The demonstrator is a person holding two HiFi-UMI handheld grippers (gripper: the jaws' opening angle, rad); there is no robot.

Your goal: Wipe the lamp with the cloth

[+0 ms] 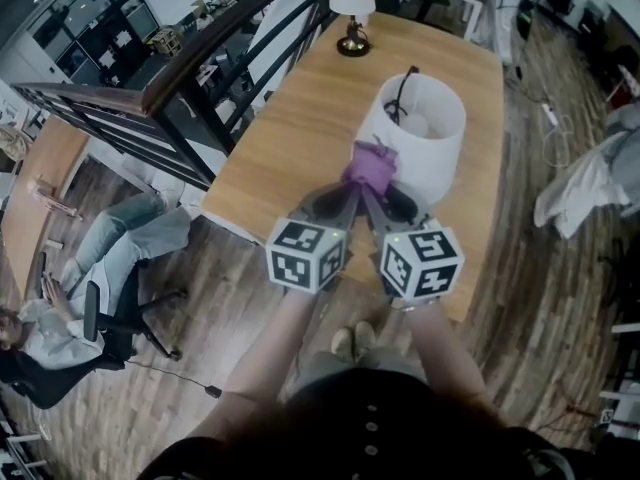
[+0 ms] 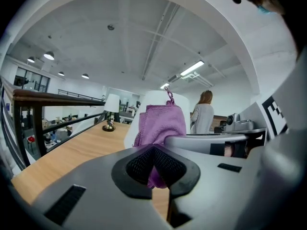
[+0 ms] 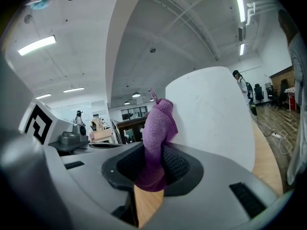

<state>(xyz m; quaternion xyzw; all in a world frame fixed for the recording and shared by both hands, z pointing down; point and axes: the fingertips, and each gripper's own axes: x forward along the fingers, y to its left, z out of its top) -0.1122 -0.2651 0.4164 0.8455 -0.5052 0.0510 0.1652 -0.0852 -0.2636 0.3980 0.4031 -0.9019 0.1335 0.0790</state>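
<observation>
A purple cloth [image 1: 369, 165] is bunched against the near side of a white lamp shade [image 1: 432, 146] that stands on the wooden table [image 1: 280, 128]. Both grippers meet at it side by side. My left gripper [image 1: 352, 190] is shut on the cloth [image 2: 160, 123], which rises from its jaws in front of the shade [image 2: 148, 99]. My right gripper [image 1: 372, 194] is also shut on the cloth [image 3: 157, 133], pressed against the shade [image 3: 211, 114]. The lamp's base is hidden behind the shade.
A second small lamp [image 1: 352, 8] stands at the table's far end. A dark railing [image 1: 190, 78] runs along the table's left edge. A person sits on a chair [image 1: 90, 318] below left. A white garment [image 1: 590, 193] lies at right.
</observation>
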